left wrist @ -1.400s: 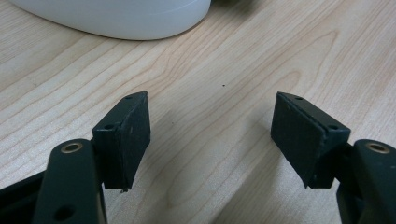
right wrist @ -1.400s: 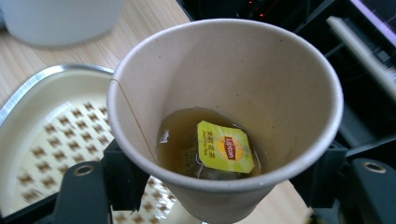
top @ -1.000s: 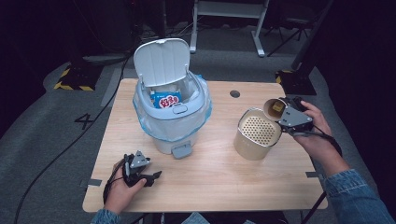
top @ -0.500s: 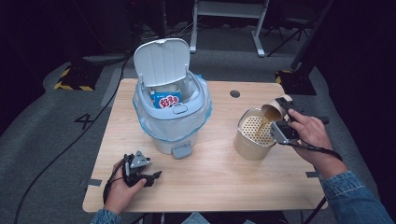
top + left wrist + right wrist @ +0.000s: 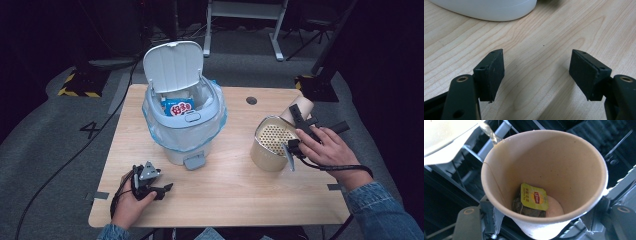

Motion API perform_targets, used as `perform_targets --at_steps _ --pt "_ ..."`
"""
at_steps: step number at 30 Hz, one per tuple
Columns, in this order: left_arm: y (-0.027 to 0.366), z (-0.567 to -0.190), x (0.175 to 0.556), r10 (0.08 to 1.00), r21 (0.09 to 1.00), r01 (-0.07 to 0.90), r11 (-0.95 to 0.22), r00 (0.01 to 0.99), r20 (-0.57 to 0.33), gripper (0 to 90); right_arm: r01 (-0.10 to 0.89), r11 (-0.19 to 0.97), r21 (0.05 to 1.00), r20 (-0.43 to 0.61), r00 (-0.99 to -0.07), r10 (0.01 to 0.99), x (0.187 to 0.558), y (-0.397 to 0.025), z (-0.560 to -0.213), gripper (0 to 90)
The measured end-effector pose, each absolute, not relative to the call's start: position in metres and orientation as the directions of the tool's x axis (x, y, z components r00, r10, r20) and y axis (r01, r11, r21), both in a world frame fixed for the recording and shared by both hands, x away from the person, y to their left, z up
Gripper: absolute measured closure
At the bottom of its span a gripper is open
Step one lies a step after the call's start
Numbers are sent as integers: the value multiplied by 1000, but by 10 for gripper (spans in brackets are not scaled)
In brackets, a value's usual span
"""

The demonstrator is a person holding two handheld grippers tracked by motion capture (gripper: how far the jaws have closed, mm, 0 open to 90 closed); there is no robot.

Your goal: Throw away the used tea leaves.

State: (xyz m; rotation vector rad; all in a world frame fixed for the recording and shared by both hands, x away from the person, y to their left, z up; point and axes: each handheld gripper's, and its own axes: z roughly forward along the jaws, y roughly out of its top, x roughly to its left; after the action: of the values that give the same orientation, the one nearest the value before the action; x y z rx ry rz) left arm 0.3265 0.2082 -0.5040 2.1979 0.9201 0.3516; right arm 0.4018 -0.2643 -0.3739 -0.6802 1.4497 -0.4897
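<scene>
Clearly, a paper cup (image 5: 544,182) is pinched between the jaws of the right gripper (image 5: 300,131), which press against its lower wall from either side in the right gripper view. The cup is tipped far over, so that its open mouth is seen from the gripper's camera, and a wet tea bag (image 5: 527,206) with a yellow tag (image 5: 534,199) is stuck low inside it, a thin string running up the inner wall to the rim. A thin stream of liquid (image 5: 489,132) is seen at the cup's upper left rim. In the high view the cup (image 5: 298,109) is held at the far right edge of a round metal strainer pot (image 5: 270,145) with a perforated insert, which stands on the right part of the desk (image 5: 235,190); the right hand (image 5: 327,150) is wrapped around the gripper just beside the pot. The left gripper (image 5: 150,184) is rested on the desk near the front left edge, held by the left hand (image 5: 129,202), and its jaws are spread wide with only bare wood between them. A white pedal bin (image 5: 184,120) with a raised lid and a blue liner stands at mid-desk, just beyond the left gripper, and a blue and red packet (image 5: 178,107) lies inside it.
</scene>
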Motion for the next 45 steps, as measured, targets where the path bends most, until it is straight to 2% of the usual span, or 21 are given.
perform_targets --at_steps 8,12,20,30,35,40,45 --pt "208 -504 326 706 708 512 -487 707 -26 289 -32 591 -806 -588 155 -794 398 -259 -379 325" --pt "208 -504 326 706 708 512 -487 708 -26 290 -1 551 -834 -541 189 -819 395 -256 -380 326" --pt "208 -504 326 705 708 510 -488 708 -24 289 57 472 -880 -454 195 -869 395 -252 -381 330" --pt "208 -504 326 706 708 512 -486 707 -26 289 71 471 -879 -451 197 -871 394 -251 -378 331" --pt "208 -504 326 706 708 512 -486 707 -26 290 46 537 -842 -523 174 -834 394 -253 -374 326" --pt "208 -504 326 707 708 512 -486 707 -26 290 -12 682 -732 -677 129 -725 395 -258 -363 319" --pt "208 -504 326 707 708 512 -486 707 -26 289 -131 853 -506 -859 -17 -512 399 -265 -347 311"
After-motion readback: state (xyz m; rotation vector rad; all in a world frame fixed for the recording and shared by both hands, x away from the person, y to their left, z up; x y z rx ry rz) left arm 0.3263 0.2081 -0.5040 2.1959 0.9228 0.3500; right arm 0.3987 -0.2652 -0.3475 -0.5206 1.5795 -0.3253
